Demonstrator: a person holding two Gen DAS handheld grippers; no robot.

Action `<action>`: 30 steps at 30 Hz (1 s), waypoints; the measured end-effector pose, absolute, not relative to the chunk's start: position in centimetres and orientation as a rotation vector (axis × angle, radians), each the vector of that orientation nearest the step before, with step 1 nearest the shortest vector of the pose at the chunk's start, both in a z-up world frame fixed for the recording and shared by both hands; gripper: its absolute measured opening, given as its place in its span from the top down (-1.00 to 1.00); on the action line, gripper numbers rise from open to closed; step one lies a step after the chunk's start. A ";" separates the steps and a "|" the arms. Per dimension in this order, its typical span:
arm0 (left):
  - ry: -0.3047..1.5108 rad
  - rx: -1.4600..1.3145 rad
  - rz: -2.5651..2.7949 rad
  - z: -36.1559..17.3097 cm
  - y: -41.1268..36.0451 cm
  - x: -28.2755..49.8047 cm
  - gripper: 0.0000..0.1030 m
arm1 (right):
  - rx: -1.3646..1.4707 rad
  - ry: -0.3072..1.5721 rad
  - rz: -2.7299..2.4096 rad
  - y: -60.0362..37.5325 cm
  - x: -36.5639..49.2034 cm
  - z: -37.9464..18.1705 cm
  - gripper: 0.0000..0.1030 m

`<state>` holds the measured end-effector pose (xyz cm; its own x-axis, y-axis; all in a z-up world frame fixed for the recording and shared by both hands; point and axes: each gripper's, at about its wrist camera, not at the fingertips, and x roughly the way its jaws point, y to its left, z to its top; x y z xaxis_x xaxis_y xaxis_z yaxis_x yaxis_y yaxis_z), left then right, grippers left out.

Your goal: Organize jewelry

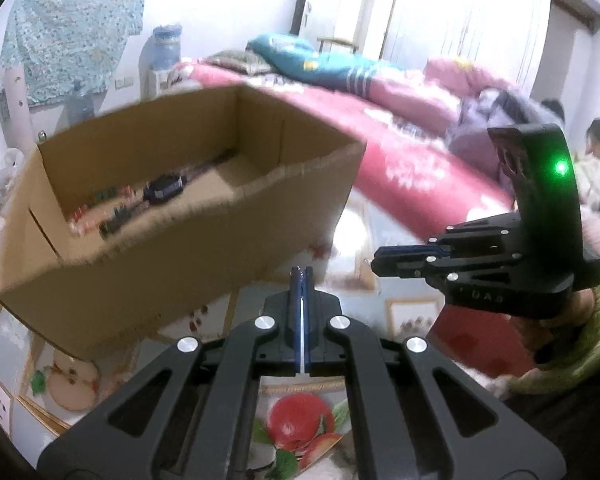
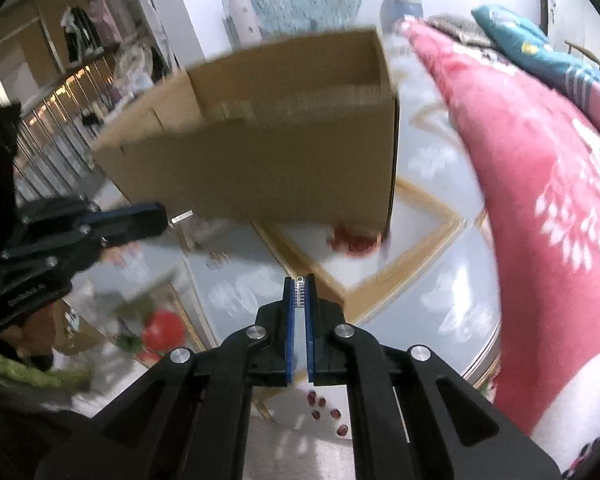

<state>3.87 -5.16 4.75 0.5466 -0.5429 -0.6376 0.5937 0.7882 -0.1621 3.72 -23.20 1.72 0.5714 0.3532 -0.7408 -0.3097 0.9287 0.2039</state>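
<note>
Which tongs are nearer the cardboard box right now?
Left. The left tongs are just short of the cardboard box front wall; the right tongs sit farther back over the tablecloth.

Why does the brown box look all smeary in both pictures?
In the left wrist view the cardboard box and the jewelry inside it are smeared by motion blur, while the left gripper looks sharp. In the right wrist view the box's edges streak too; the right gripper stays crisp.
</note>
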 end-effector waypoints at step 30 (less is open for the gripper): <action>0.805 -0.023 -0.462 7.1 -4.3 17.9 0.46 | 0.154 0.867 0.296 -20.5 17.7 5.9 0.69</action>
